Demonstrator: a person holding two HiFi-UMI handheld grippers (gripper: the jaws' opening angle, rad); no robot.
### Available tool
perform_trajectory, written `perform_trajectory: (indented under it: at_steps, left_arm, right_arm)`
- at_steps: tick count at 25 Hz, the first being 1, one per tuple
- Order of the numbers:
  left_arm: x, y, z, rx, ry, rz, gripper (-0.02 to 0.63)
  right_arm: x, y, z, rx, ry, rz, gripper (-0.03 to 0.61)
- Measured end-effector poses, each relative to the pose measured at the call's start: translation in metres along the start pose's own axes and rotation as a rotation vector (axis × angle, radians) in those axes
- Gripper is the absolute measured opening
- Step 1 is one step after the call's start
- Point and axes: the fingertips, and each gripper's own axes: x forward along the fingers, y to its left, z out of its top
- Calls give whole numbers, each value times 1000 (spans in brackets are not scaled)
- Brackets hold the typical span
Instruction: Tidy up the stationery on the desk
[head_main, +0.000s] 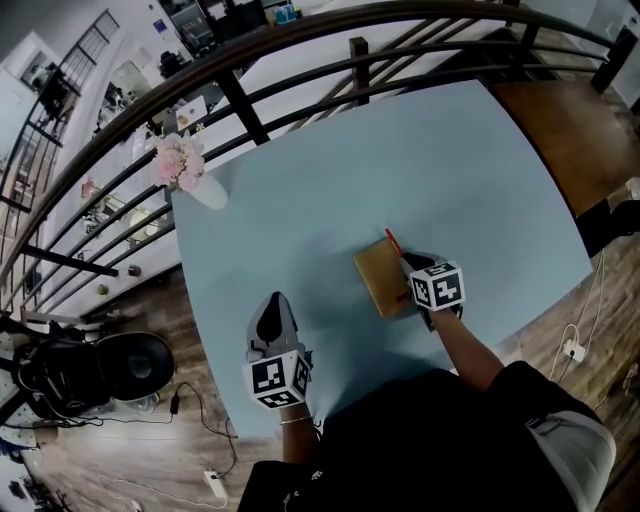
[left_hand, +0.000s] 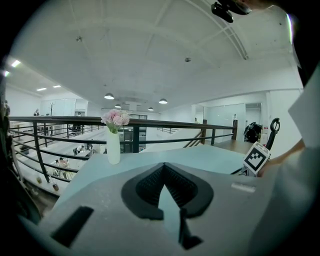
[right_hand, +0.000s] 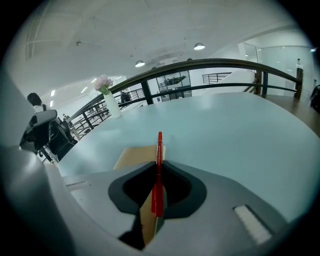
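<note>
pale blue desk (head_main: 450, 160) fills the view. right gripper (right_hand: 159, 169) pinches a red pen (right_hand: 159, 142) over the tan notebook (head_main: 383, 278) edge; left gripper (left_hand: 164, 170) is closed, empty. beyond: flower vase (head_main: 205, 190), dark railing (head_main: 300, 60).

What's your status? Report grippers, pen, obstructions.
Right gripper shut on pen, over notebook's edge. Left gripper shut, empty. Vase far off, out of the way.

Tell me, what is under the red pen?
A brown notebook lies under the red pen, on the blue table. The right gripper hides the notebook's near part.
</note>
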Motion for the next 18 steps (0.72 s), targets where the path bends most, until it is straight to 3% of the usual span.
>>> perform_trajectory:
  at_steps: [18]
  left_arm:
    - [-6,-2,6,8,-12,5,-2]
  right_arm:
    - [-4,-18,-24,4,63,-56,52]
